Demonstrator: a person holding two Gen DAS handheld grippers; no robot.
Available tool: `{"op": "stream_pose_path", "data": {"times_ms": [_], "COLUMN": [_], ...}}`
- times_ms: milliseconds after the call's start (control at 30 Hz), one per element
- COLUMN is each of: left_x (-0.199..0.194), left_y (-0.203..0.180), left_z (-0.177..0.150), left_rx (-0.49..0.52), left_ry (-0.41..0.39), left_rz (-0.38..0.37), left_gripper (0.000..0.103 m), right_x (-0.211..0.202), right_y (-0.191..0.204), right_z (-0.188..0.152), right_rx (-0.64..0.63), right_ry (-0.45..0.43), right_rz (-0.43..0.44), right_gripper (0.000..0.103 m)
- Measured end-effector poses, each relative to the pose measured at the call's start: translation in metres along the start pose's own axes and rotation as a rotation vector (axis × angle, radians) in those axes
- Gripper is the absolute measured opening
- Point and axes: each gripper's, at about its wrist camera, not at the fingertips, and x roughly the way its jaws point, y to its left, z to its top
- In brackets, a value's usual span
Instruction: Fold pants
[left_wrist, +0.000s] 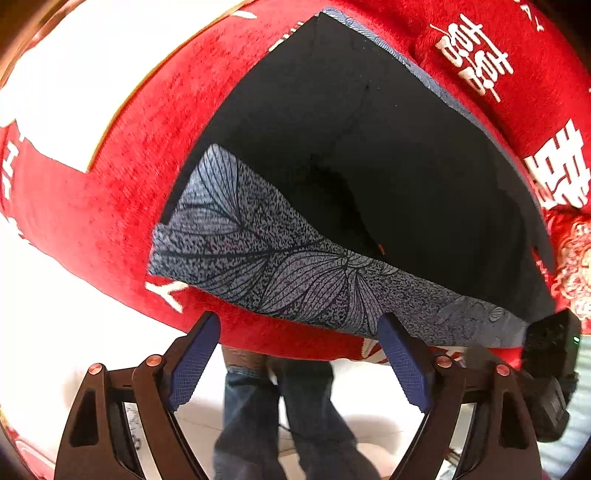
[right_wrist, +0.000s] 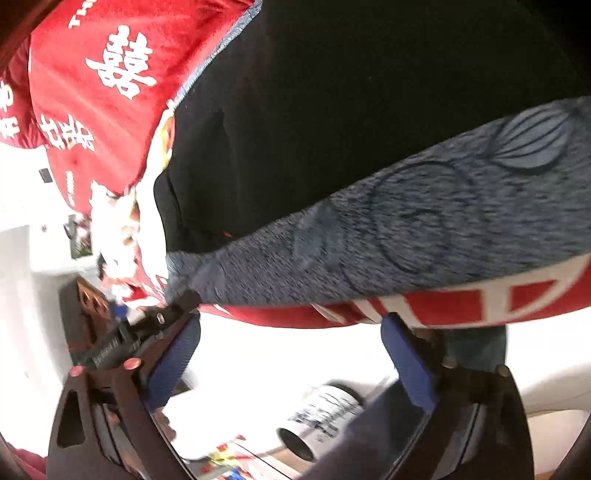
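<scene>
Item: pants (left_wrist: 369, 155), black, with a grey-blue leaf-printed band (left_wrist: 280, 273) along the near edge. Laid flat on a red blanket (left_wrist: 110, 192) with white characters, the near edge close to the blanket's border.

Handling, as judged: soft, limp and light; no stiffness is to be expected, so any lifted part will sag and drag the rest. The weave appears matte (not slippery). Nothing fragile is noted.

Where to be taken: the printed band, at two points well apart, so the edge can be carried over evenly; pinching both layers is advised.

Left tool (left_wrist: 299, 365): jaws wide apart, nothing between them, placed just short of the band. Right tool (right_wrist: 291, 362): likewise parted and empty, near the band (right_wrist: 424, 221) (view blurred).
</scene>
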Motion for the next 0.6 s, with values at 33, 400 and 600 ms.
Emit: {"op": "stream_pose_path", "data": {"times_ms": [33,400,600], "left_x": [0.002,0.006,0.026], "left_y": [0.003,0.023,0.008], "left_z": [-0.002,0.012,0.042], "left_rx": [-0.007,-0.155,-0.161], "left_ry": [-0.001,-0.002,-0.002], "left_rz": [-0.021,-0.196,-0.194], "left_gripper": [0.089,0.089,0.059], "right_x": [0.004,0.011,-0.001], "right_y": [-0.001,0.008,0.025], "right_z": [0.001,0.009,0.004], "right_rx": [0.010,0.064,-0.047], "right_ry": [-0.007,-0.075,-0.045], "right_rz": [0.022,0.192,0.186], "right_gripper": [0.079,0.011,0.012]}}
